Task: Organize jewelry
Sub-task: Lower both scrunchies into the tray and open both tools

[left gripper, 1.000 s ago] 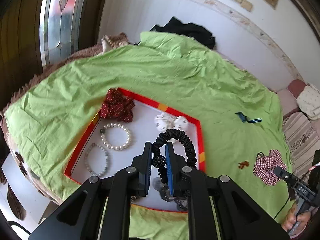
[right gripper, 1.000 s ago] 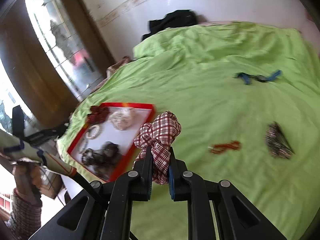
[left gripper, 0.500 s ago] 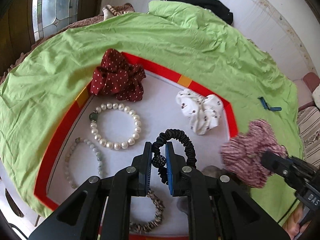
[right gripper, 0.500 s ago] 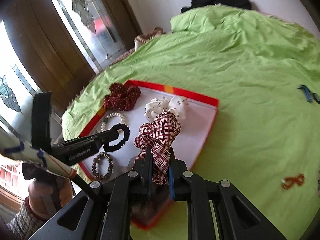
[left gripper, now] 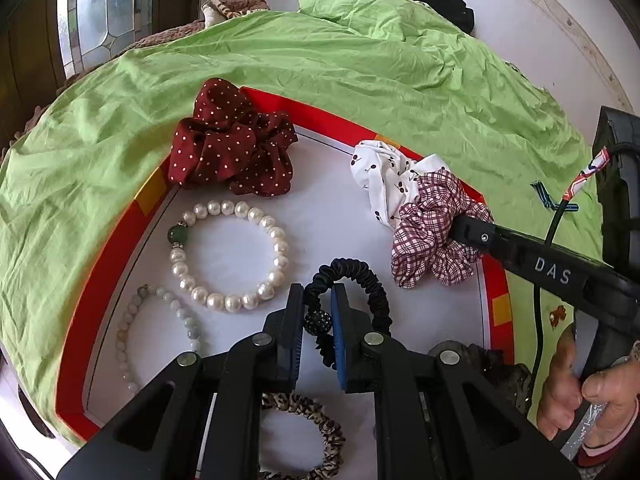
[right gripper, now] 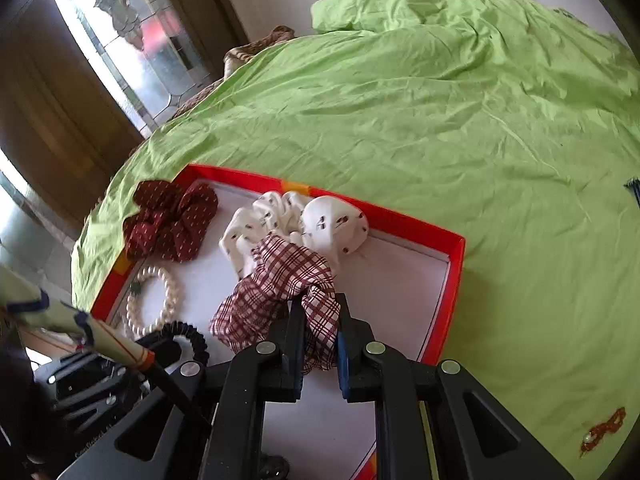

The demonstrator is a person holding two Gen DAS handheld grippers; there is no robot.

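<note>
Gripping a black hair tie (left gripper: 362, 280) by its dark beaded ball, the left gripper (left gripper: 317, 322) has its fingers (left gripper: 295, 320) nearly closed, the ball pinched between the pads and the tie's loop arching up and to about 1 o'clock over the white floor of the tray (left gripper: 120, 240). The tray, red-rimmed, lies on a green bedsheet (left gripper: 360, 60).

In the left wrist view, a pale bead bracelet (left gripper: 160, 332) lies at about 9 o'clock from the fingertips, near the tray's left rim. A pearl bracelet (left gripper: 230, 254) with one green bead sits at about 10 o'clock, just beside the left finger. A dark red dotted scrunchie (left gripper: 232, 152) rests at about 11 o'clock on the far rim. A leopard-print hair tie (left gripper: 316, 436) shows at 6 o'clock, partly hidden under the gripper body. At about 1 o'clock a white printed scrunchie (left gripper: 384, 180) lies against the far rim, touching the plaid scrunchie (left gripper: 436, 228).

The right gripper (right gripper: 319, 320) comes in from 3 o'clock in that view, held by a hand (left gripper: 576, 392). Its fingers (right gripper: 298, 324) are closed tight on the plaid scrunchie, a fold of cloth squeezed between them, the rest bunched over the tray and against the white one. A small orange trinket (right gripper: 604, 432) lies on the sheet at about 4 o'clock, well apart from the tray.
</note>
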